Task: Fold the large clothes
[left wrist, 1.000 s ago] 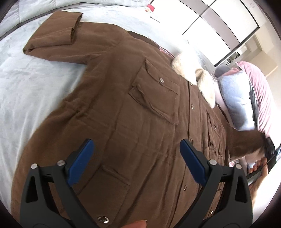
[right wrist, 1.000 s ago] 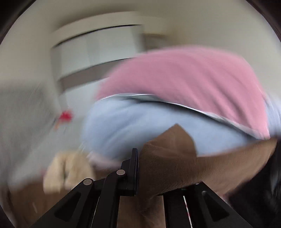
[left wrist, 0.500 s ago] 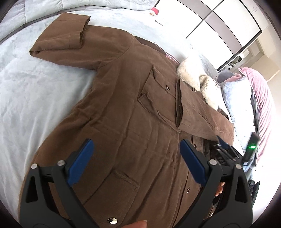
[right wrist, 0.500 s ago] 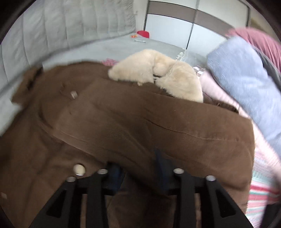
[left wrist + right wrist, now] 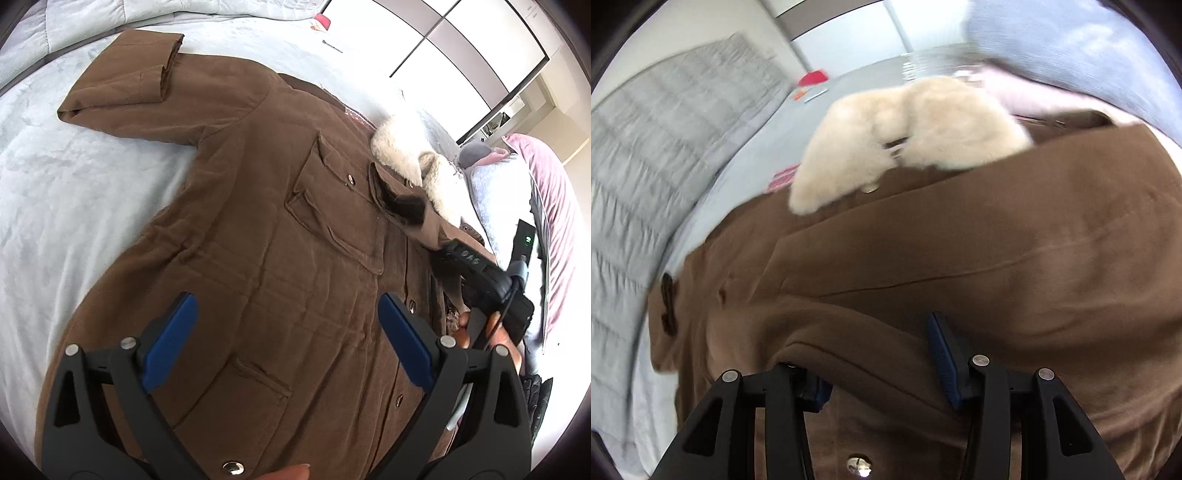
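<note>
Below my left jaws spreads a bed (image 5: 62, 192) under a pale blue plush cover, softly rumpled. Far ahead of them, a grey quilted blanket (image 5: 92, 22) bunches along the bed's far edge. Ahead and to the right of them stands a white sliding wardrobe (image 5: 461, 44) with dark frame lines, bright with daylight. Right of them lies a pile of folded textiles (image 5: 495, 192), light blue and pink. Ahead of my right jaws, a small red object (image 5: 812, 78) sits on the cover.
</note>
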